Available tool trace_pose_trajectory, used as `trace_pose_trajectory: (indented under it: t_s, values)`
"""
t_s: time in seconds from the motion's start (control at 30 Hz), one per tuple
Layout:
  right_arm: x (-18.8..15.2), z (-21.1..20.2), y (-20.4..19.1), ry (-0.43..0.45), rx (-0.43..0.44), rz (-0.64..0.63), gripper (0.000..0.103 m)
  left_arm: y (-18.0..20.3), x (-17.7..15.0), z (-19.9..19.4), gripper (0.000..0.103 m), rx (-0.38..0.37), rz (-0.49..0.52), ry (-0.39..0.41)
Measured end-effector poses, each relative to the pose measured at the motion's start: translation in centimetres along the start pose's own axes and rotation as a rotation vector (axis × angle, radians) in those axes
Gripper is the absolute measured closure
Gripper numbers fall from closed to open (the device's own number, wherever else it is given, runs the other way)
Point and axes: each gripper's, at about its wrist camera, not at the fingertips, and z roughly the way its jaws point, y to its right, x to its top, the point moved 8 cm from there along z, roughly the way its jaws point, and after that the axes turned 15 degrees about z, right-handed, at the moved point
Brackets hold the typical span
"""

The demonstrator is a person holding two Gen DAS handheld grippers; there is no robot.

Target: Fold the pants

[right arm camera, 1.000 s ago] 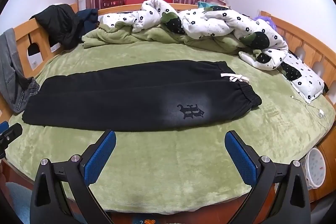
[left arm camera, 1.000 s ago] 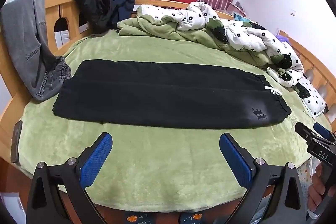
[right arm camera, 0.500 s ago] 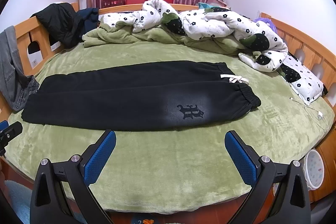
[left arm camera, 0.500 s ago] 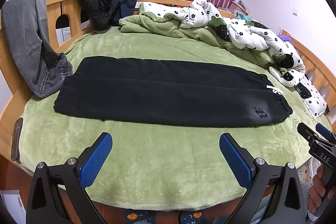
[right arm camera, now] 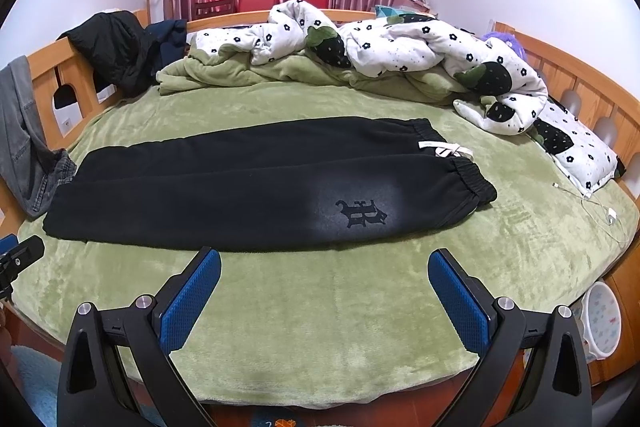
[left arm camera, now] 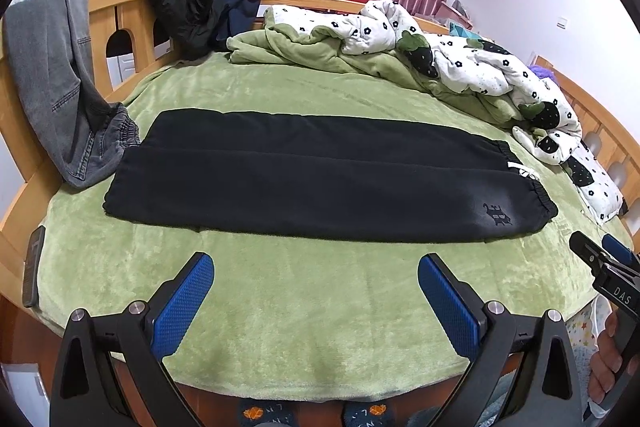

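Black pants lie flat on the green bed cover, folded lengthwise with one leg over the other, waistband and white drawstring to the right, leg ends to the left. They also show in the right wrist view, with a dark logo near the waist. My left gripper is open and empty, above the cover in front of the pants' near edge. My right gripper is open and empty, just in front of the near edge below the logo.
A rumpled flowered quilt and green blanket fill the bed's far side. Grey jeans and a black jacket hang on the wooden rail at left. A phone lies at the left edge. A charger cable lies at right.
Both grippers have moved a little forward toward the pants; the pants' near edge now sits closer to the fingertips. The pants have not moved.
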Motion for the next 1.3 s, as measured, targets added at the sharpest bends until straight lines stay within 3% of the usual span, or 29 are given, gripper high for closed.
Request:
trace_pose_trajectory:
  t_s: [1.3]
  values:
    - [-0.18, 0.01, 0.19, -0.004, 0.012, 0.015, 0.001, 0.28, -0.05, -0.13, 0.0, -0.001, 0.0, 0.003]
